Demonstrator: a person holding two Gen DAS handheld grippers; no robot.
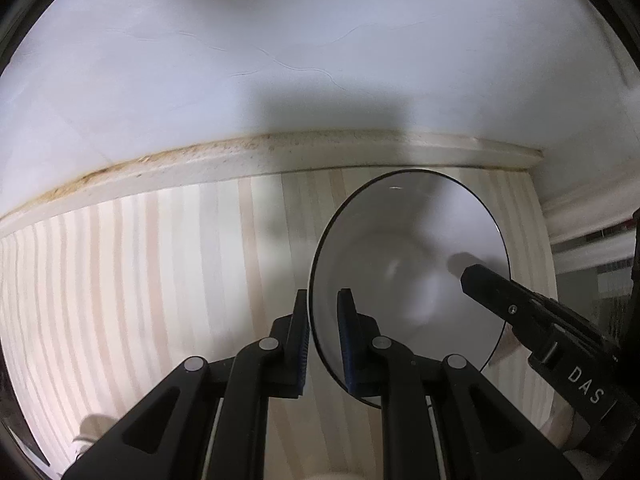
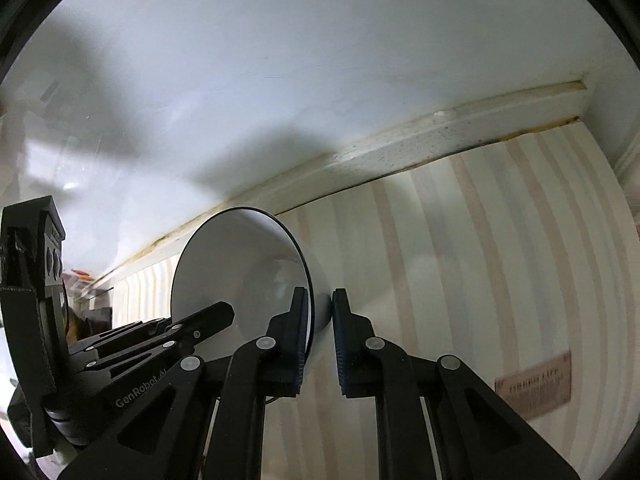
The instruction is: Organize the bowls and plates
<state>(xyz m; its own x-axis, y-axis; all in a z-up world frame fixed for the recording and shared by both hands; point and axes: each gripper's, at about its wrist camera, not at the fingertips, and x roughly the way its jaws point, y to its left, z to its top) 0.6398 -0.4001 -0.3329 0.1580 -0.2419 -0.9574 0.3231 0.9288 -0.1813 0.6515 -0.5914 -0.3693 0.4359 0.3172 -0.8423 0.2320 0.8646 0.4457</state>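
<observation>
From the left wrist, the left gripper [image 1: 323, 322] pinches the near rim of a single white ceramic bowl with a thin dark edge [image 1: 404, 248], one finger outside the wall and one inside, holding it above the pale striped wooden tabletop [image 1: 160, 272] close to the white wall [image 1: 280, 60], while the right gripper [image 1: 520, 312] reaches in over the opposite rim, probably to share the load. From the right wrist, that same one bowl [image 2: 232, 264] appears tilted on its side, and the right gripper [image 2: 320, 320] straddles its rim, pads [image 2: 301, 320] closed on the wall as far as can be told, with the left gripper [image 2: 192, 320] at the other edge, so two grippers hold one bowl.
</observation>
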